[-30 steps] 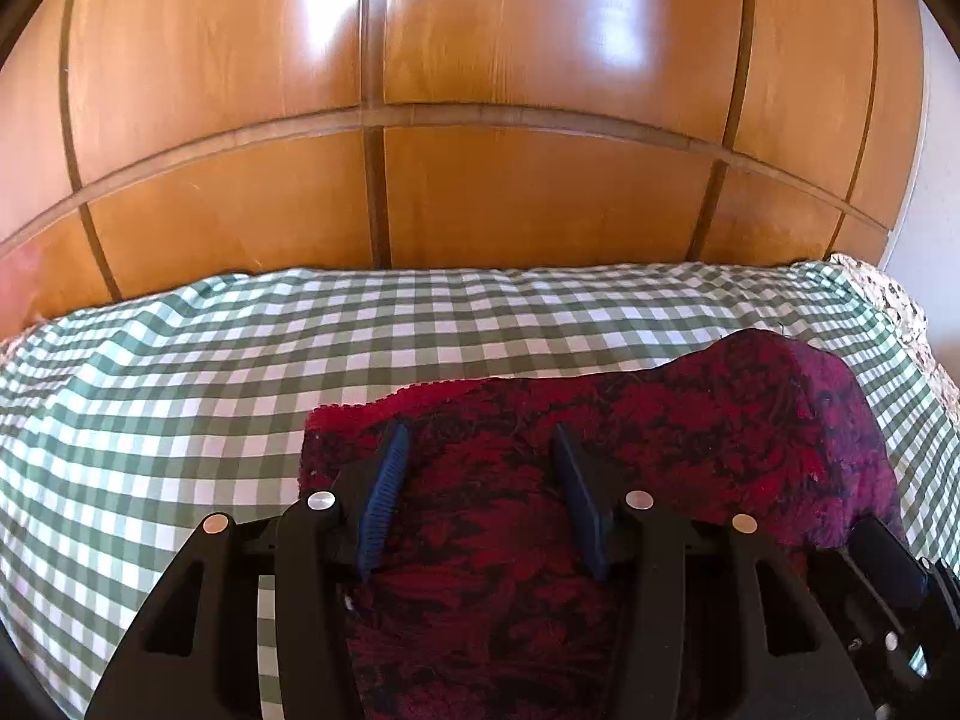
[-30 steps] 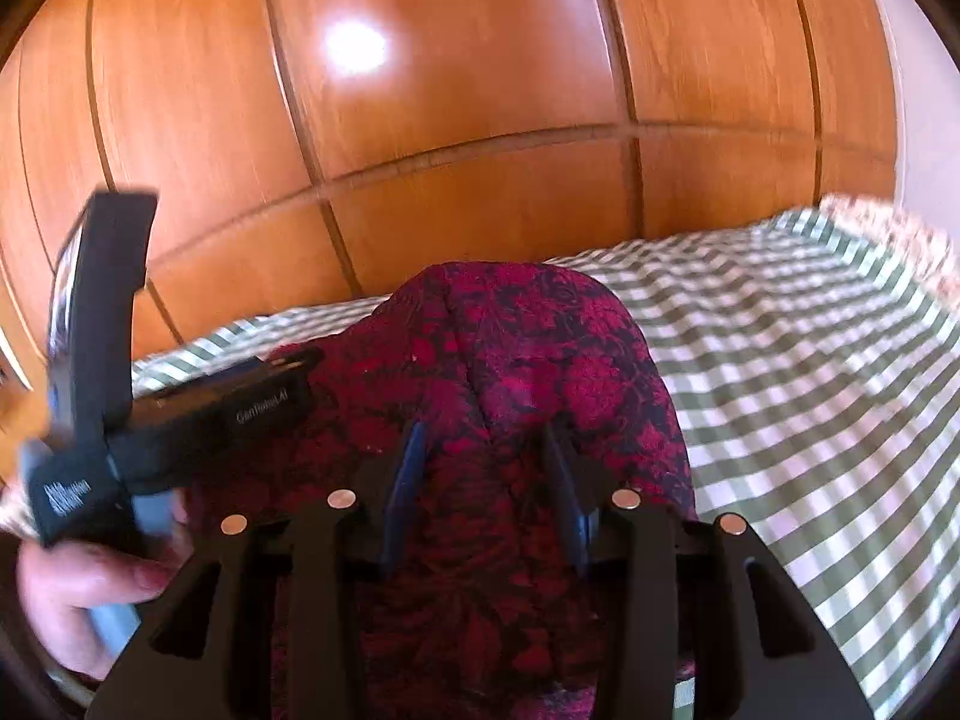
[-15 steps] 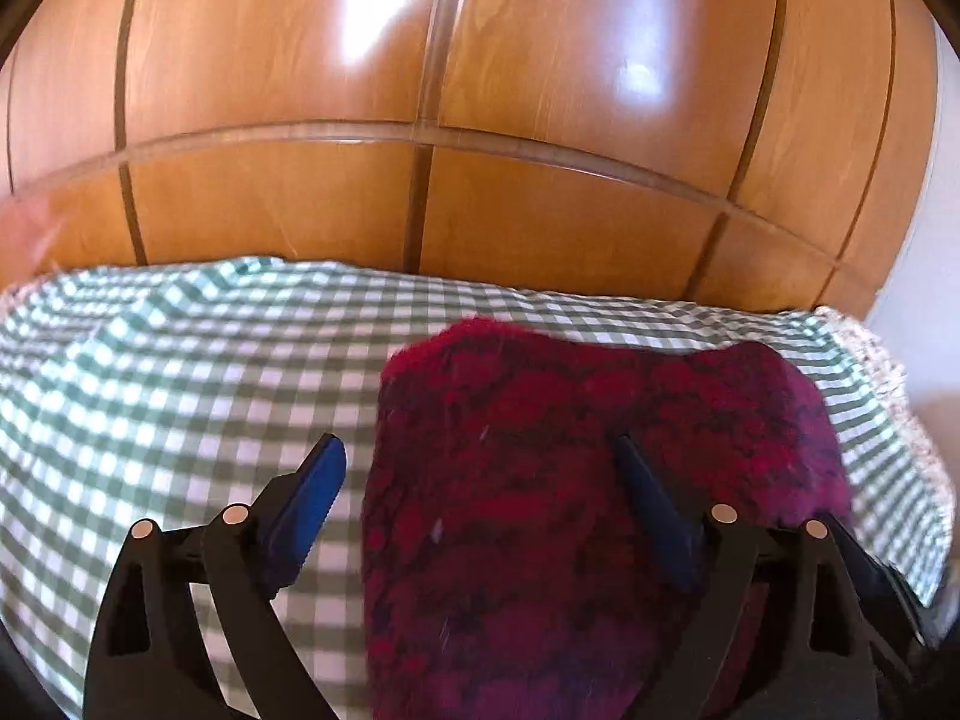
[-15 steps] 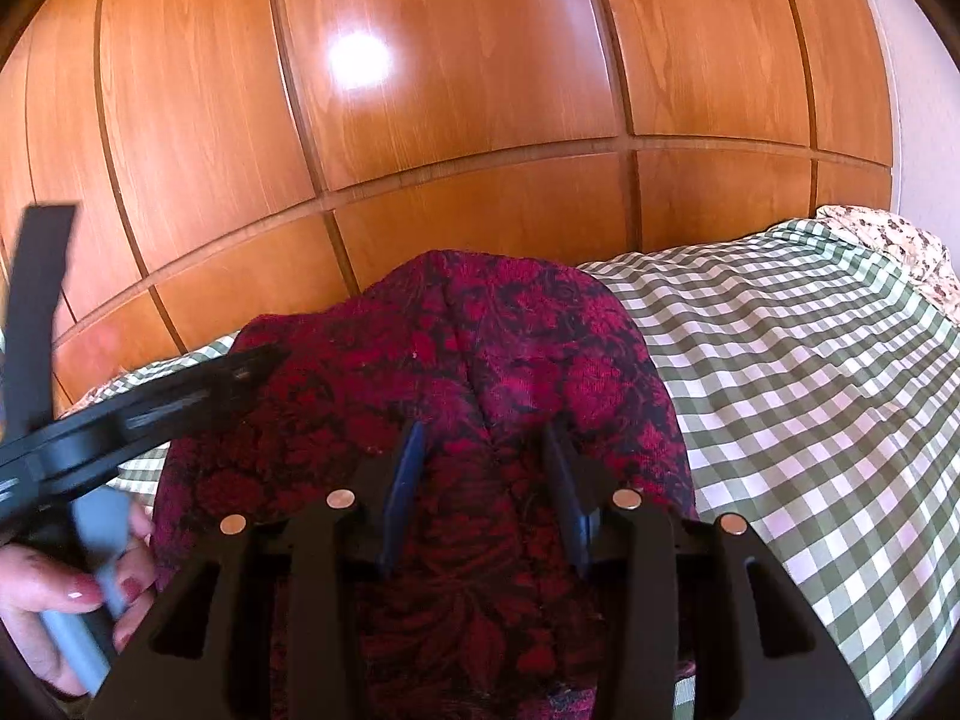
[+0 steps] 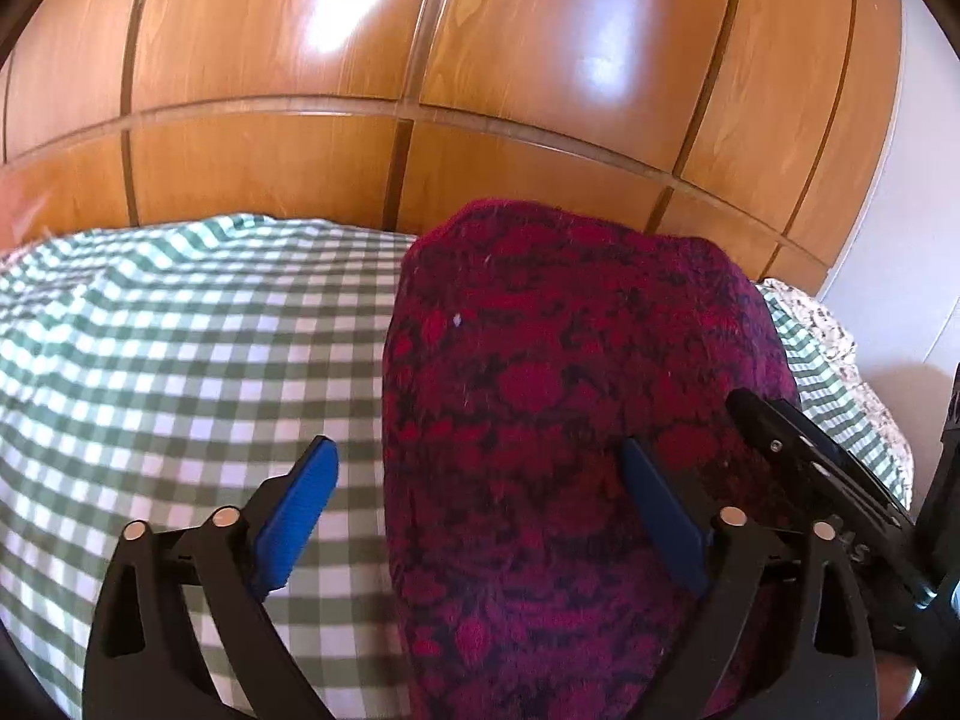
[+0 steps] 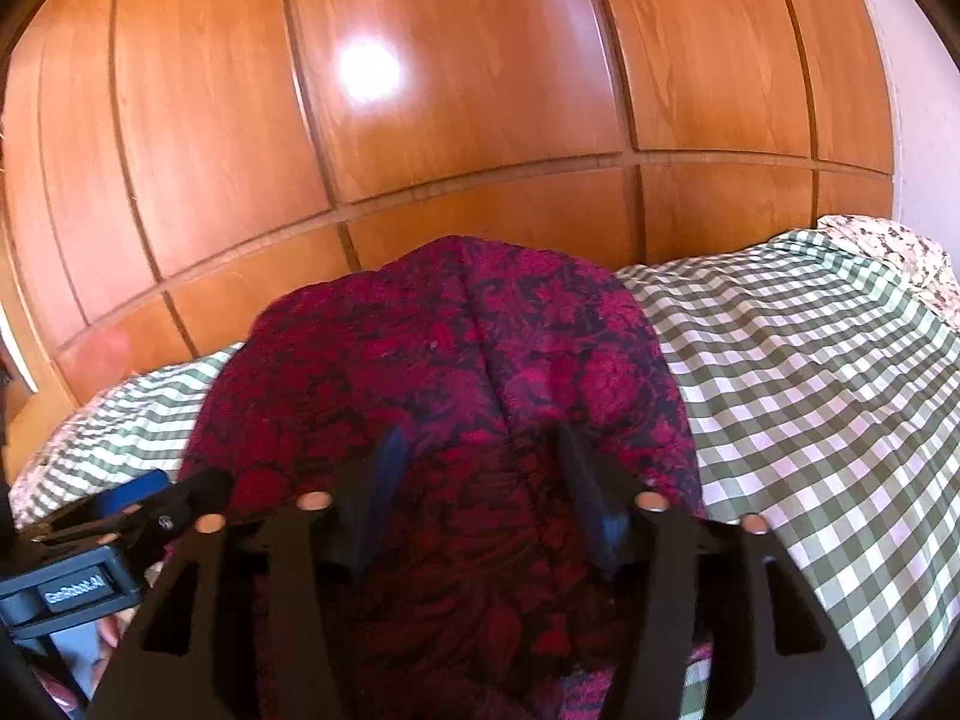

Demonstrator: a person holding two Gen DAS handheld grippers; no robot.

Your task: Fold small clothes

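On the green-checked bedcover (image 5: 180, 360), before glossy wooden panelling (image 5: 480, 90), lies the dark-red patterned garment (image 5: 570, 390) — a thick fabric rising in a rounded mound. Left gripper (image 5: 480, 504): fingers spread wide, one blue pad over the checked cloth, the other against the garment's surface, so that the garment's left edge falls between them without being pinched. Right gripper (image 6: 480, 480): fingers set partly apart, their tips sunk into the garment's (image 6: 456, 372) centre on either side of a lengthwise crease — whether any fabric is pinched cannot be told. At the right wrist view's lower left appears the left gripper's body. A floral-print cloth (image 6: 900, 252) borders the bedcover's far right edge.
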